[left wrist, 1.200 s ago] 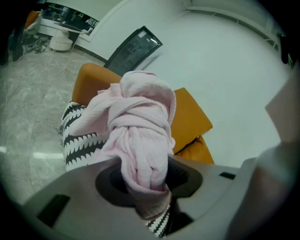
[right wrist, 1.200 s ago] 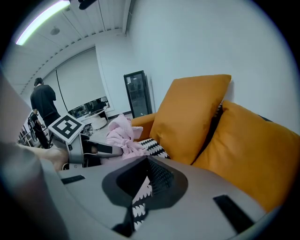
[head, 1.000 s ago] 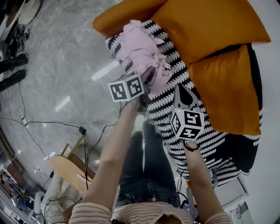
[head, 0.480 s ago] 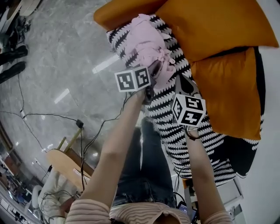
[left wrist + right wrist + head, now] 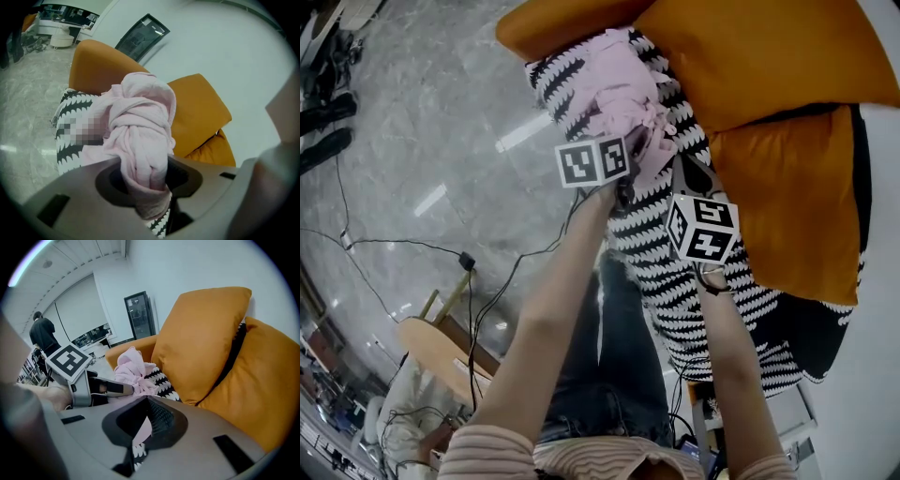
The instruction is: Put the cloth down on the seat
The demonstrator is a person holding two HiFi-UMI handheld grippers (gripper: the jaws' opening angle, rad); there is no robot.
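A bunched pink cloth (image 5: pixel 617 89) lies on the black-and-white patterned seat (image 5: pixel 675 272) of an orange armchair. My left gripper (image 5: pixel 628 173) is shut on the cloth's near end. In the left gripper view the pink bundle (image 5: pixel 140 126) runs up out of the left gripper (image 5: pixel 145 187) and rests against the seat (image 5: pixel 70 136). My right gripper (image 5: pixel 689 178) hovers over the seat just right of the cloth, jaws meeting at the tips with nothing held. The right gripper view shows the cloth (image 5: pixel 133 369) and the left gripper (image 5: pixel 108 387) ahead of the right gripper (image 5: pixel 147 401).
Two orange cushions (image 5: pixel 750 56) (image 5: pixel 797 197) lean on the chair's back, close behind the cloth. An orange armrest (image 5: pixel 553 33) borders the seat's far side. Cables (image 5: pixel 412 253) and a wooden stool (image 5: pixel 441 352) are on the marble floor. A person (image 5: pixel 43 331) stands far off.
Both grippers have moved forward over the seat, toward the cushions. The left one carried the cloth's end with it, and the cloth bunched further onto the seat.
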